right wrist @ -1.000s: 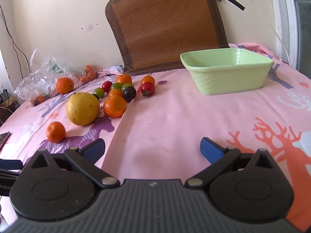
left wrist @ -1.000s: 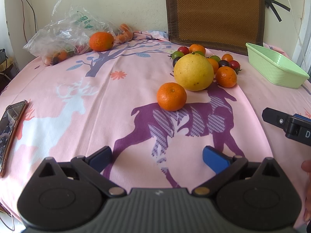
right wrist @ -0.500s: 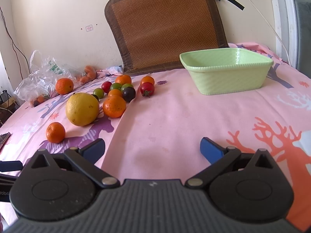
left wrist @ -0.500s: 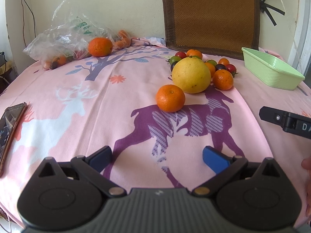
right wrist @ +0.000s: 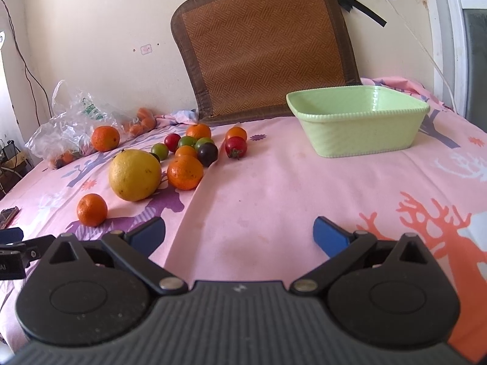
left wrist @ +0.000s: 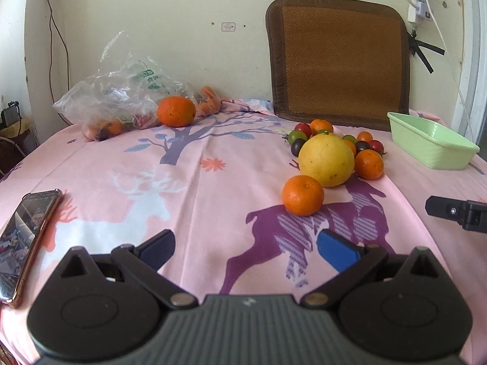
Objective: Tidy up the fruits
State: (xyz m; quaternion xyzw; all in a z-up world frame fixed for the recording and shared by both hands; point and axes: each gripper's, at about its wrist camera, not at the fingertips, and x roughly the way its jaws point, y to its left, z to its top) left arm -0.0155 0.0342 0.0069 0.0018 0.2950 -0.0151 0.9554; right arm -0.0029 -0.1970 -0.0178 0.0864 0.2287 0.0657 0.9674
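A big yellow citrus lies on the pink cloth with a small orange in front of it, another orange to its right, and several small red, green, dark and orange tomatoes behind. The same pile shows in the right wrist view: yellow citrus, oranges, tomatoes. An empty light green basket stands at the right, also in the left wrist view. My left gripper is open and empty, short of the small orange. My right gripper is open and empty.
A clear plastic bag with fruit lies at the back left, a large orange beside it. A phone lies at the left edge. A brown woven mat leans on the wall.
The left wrist view has tilted up and swung left, so the fruit pile now sits further right. The right gripper has barely moved. Both grippers stay open.
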